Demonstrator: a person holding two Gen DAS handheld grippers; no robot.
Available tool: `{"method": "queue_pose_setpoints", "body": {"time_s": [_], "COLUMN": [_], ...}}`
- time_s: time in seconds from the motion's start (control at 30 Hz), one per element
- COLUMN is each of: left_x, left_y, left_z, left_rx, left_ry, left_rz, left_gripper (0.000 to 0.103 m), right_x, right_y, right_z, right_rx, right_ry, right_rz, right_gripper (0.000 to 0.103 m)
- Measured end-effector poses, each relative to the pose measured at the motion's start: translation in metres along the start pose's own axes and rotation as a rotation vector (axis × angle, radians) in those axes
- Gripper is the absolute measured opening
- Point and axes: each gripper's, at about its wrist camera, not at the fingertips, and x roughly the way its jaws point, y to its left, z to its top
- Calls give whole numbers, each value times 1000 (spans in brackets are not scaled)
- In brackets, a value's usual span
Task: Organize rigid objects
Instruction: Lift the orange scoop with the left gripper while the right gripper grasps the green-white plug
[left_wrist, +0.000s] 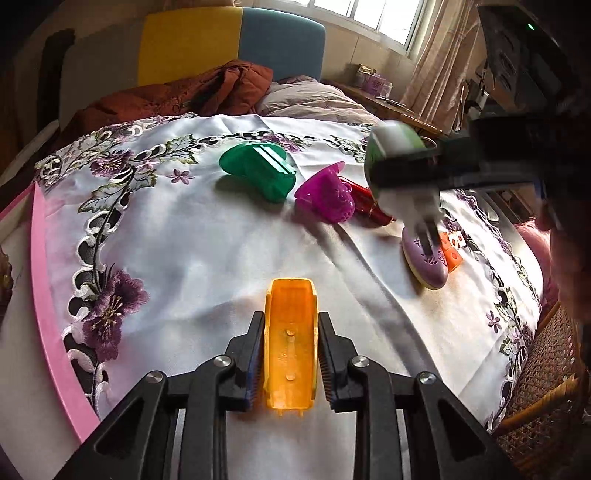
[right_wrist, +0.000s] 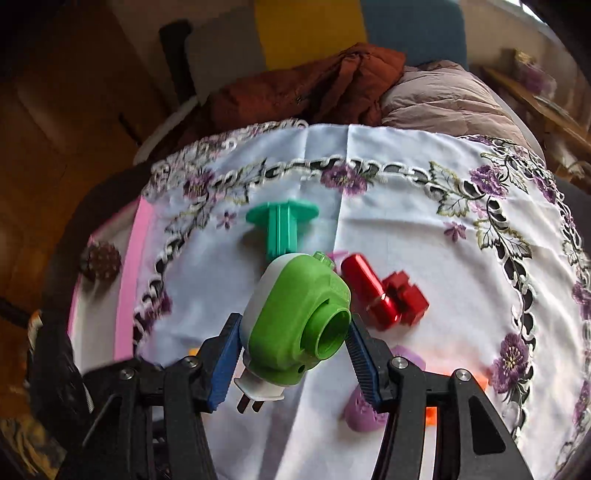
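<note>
sorting under way as right hand-held gripper (right_wrist: 291, 347) clamps a green-and-white plug (right_wrist: 295, 317) above the desk (right_wrist: 406, 192), left hand-held gripper (left_wrist: 290, 354) clamped on an orange piece (left_wrist: 290, 343) nearer; next, each likely needs placing beside the far toys.

Home bedroom. Bed w/ padded headboard (left_wrist: 207, 48), yellow & blue panels, at 12 o'clock; rumpled rust-brown quilt (left_wrist: 192, 92) & mauve duvet (left_wrist: 314, 99) in front of it. Window (left_wrist: 373, 18) w/ curtain (left_wrist: 439, 66) at 1 o'clock. Table under white cloth w/ embroidered purple flowers (left_wrist: 147, 240); wicker chair (left_wrist: 543, 398) at 4 o'clock.
</note>
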Motion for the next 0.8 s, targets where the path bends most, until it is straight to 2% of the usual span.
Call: {"method": "queue_pose_setpoints", "body": {"time_s": [0.1,0.23,0.47,0.5,0.63,0.8], "left_x": [-10,-28,-48,-50,-54,-56], "left_y": [3,7,14,13,13,14], "left_z": [-3,-7,-9,-10,-11,-12], "left_rx": [-14,-22,-49,-49,-48,-58], "left_ry": [-6,-32,-64,-67,-72,-72], "left_rz": [19,34,50,50,48,42], "left_gripper": [26,26,26,26,26,26], "right_x": [23,47,54,54,49,47], "right_y": [16,29,23,23,22,20], "right_z": [-21,-32,-31,-30,-27,-25], "right_rx": [-82,-129,-72,-68,-53,-29], "right_ry": [77,106,125,118,88,80], "right_rz": [-32,-77,-60,-50,-24,-12], "right_gripper": [56,54,54,55,76,82]}}
